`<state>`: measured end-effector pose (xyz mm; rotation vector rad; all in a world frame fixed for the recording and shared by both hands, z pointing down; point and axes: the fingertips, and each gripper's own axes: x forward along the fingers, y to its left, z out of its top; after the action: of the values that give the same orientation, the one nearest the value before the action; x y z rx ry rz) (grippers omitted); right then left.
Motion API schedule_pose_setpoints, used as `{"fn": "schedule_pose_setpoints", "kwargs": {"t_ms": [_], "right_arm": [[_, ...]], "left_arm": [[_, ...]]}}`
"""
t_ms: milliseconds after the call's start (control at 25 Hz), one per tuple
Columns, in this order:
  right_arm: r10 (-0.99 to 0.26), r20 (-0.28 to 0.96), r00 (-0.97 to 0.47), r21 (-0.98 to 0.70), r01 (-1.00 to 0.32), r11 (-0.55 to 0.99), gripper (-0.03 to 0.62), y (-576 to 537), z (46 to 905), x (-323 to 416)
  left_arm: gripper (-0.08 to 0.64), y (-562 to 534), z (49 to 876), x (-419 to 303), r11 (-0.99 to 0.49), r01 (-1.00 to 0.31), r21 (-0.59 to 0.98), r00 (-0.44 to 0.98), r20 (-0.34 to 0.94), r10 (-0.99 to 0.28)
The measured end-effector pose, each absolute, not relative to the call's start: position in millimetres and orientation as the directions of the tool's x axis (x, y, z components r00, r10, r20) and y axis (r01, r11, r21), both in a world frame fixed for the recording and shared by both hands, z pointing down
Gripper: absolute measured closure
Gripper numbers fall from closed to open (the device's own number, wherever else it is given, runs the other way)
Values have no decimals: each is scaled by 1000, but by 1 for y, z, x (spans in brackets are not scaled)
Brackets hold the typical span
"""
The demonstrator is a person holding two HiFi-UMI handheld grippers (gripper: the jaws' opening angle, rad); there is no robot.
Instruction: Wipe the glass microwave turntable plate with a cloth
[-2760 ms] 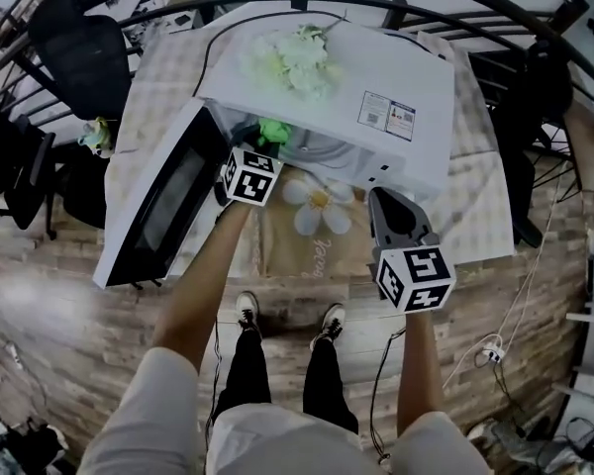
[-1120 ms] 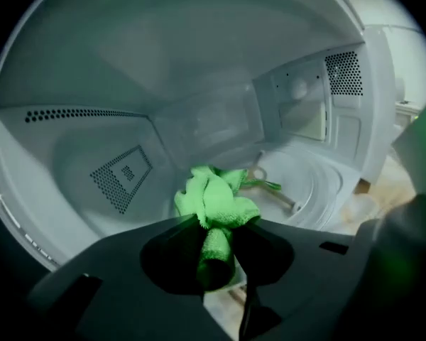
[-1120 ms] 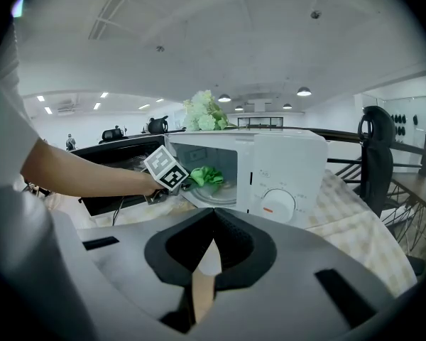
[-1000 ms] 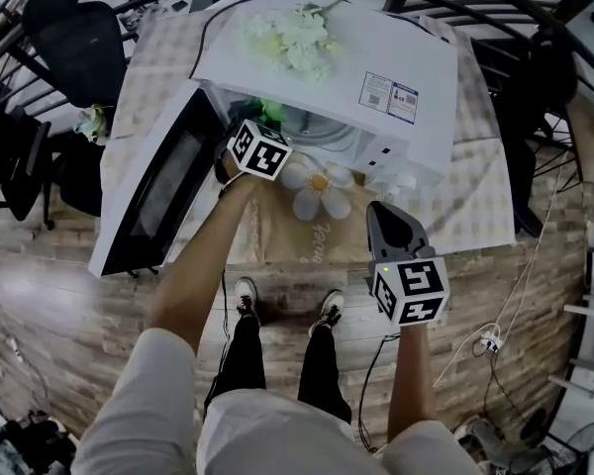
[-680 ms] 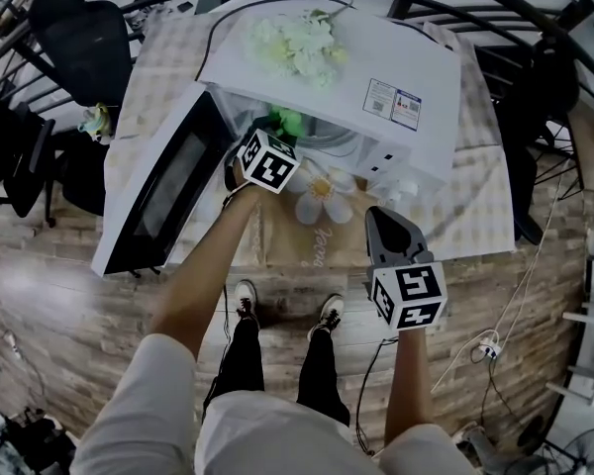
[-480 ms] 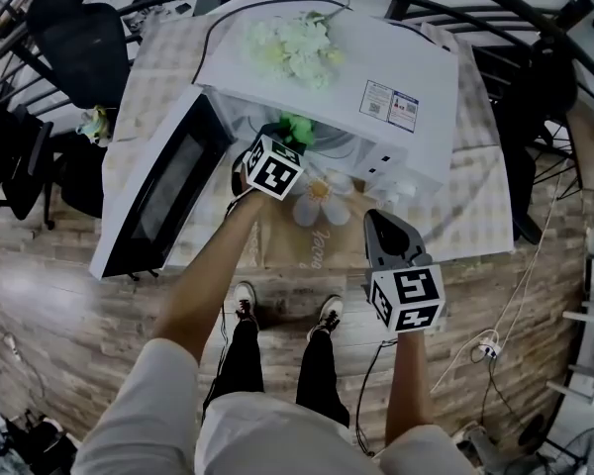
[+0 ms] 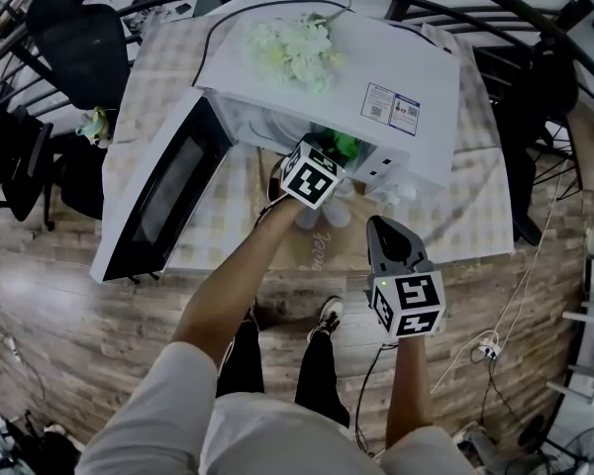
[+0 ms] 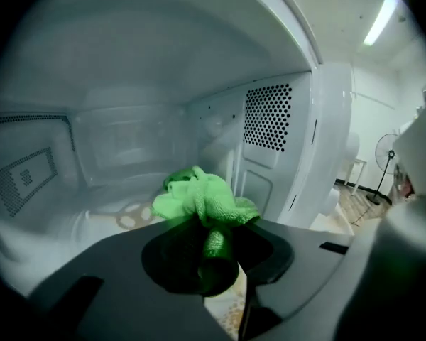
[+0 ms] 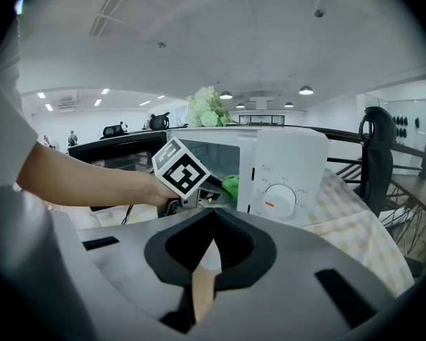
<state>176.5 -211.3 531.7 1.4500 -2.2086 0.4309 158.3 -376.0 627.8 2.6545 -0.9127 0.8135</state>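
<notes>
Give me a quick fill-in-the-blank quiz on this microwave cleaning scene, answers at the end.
The left gripper is shut on a crumpled ___ cloth inside the white microwave oven.
The microwave's door stands ___.
The right gripper, outside the oven, has its jaws together and holds ___.
A bunch of pale flowers lies on ___ of the microwave.
Missing words: green; open; nothing; top.
</notes>
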Motion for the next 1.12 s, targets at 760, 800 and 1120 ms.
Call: {"fn": "schedule_pose_setpoints", "kwargs": {"t_ms": [760,800,1120], "right_arm": [[-765,550,-334,-45,-927,373,578,-207,550,187],[-767,547,-336,-47,-927,372,577,-207,550,187],[-766,543,-344,-58,-926,374,577,-207,549,175]], "left_arm": [[445,-467,642,45,-563,-788,-249,318,618,-719],[443,-462,642,51,-592,-768,-244,348,617,-706],[443,-427,641,132,-822,-472,-319,537,635,-555]]}}
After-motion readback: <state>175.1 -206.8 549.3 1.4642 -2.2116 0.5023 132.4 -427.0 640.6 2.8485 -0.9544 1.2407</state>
